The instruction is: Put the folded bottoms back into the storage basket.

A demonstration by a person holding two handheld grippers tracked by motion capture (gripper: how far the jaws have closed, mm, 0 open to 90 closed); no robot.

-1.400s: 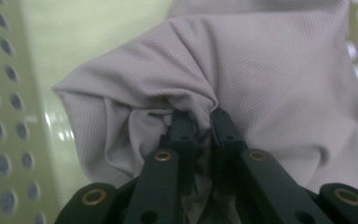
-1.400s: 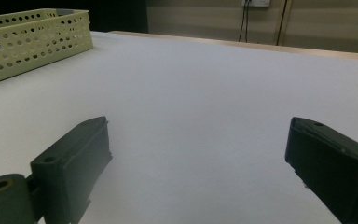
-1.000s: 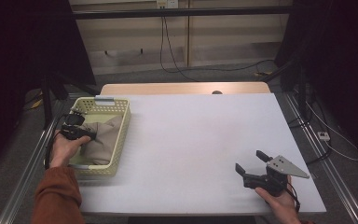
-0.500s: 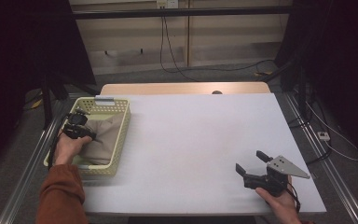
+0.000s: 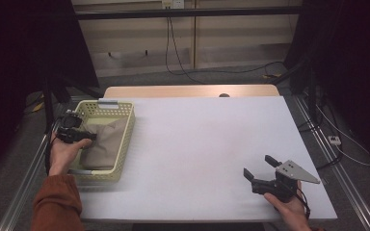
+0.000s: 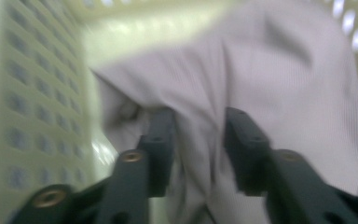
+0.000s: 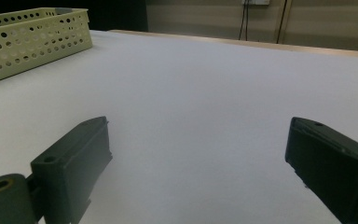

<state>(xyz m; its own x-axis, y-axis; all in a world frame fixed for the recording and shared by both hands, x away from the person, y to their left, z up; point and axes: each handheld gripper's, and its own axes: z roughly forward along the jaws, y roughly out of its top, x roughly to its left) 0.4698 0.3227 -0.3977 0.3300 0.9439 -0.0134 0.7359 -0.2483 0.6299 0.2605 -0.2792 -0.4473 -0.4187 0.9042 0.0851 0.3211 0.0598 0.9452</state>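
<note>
Hand-held gripper [image 5: 90,136] on the left is seen inside the yellow basket [image 5: 125,144] at the desk's [image 5: 197,144] left edge, its jaws just opened astride a fold of beige cloth [image 6: 270,93], apparently being released there, while the right hand-held gripper [image 5: 260,166] is held open, idle, well away from the basket.

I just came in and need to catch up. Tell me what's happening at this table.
A person works with a hand-held gripper in each hand. The left hand-held gripper is down in the yellow basket at the table's left, over the beige cloth lying inside. Its jaws have just been opening, with a fold of cloth between them and no firm pinch visible. The right hand-held gripper rests open on the white table, holding nothing.
</note>
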